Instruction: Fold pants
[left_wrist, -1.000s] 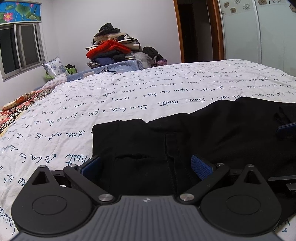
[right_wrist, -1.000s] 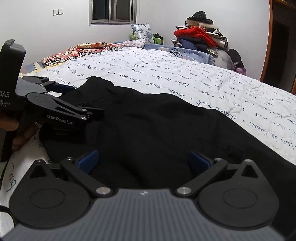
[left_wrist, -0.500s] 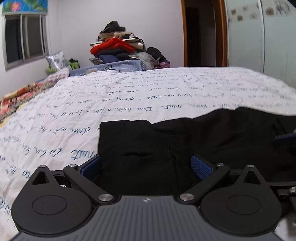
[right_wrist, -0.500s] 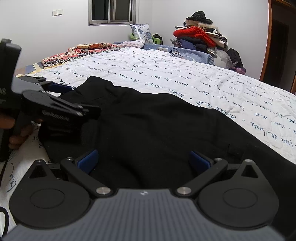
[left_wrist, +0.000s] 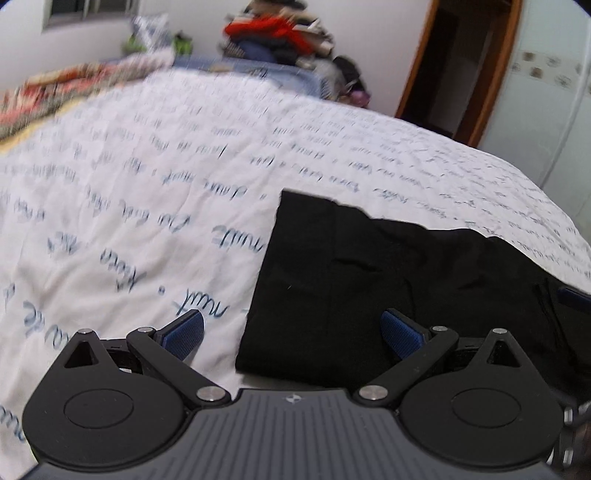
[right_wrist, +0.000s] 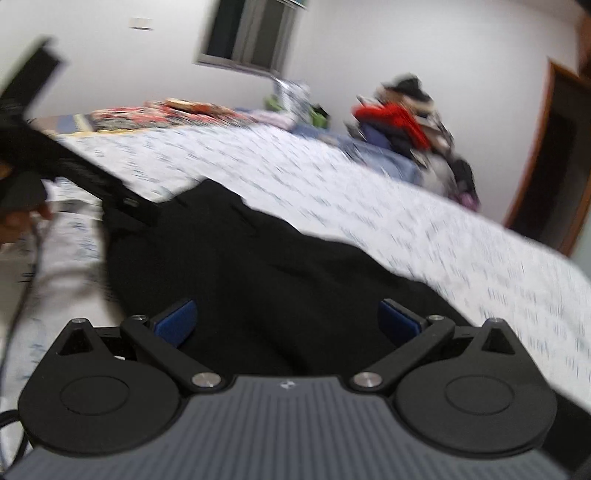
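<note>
Black pants lie flat on the white bedsheet with blue script; their square-cut left end is near the middle of the left wrist view. My left gripper is open just above that end, one blue pad over the sheet and one over the cloth. In the blurred right wrist view the pants fill the centre, and my right gripper hangs open over them, holding nothing. The left tool and the hand holding it show at the far left of the right wrist view.
A pile of clothes with a red garment sits beyond the far edge of the bed. A patterned blanket lies at the bed's far left. A dark doorway and wardrobe doors stand at the right. A cable hangs at the left.
Both grippers have swung, blurring the views. My left gripper moved left, so the pants' end now lies between its pads rather than filling the gap. Both stay open.
</note>
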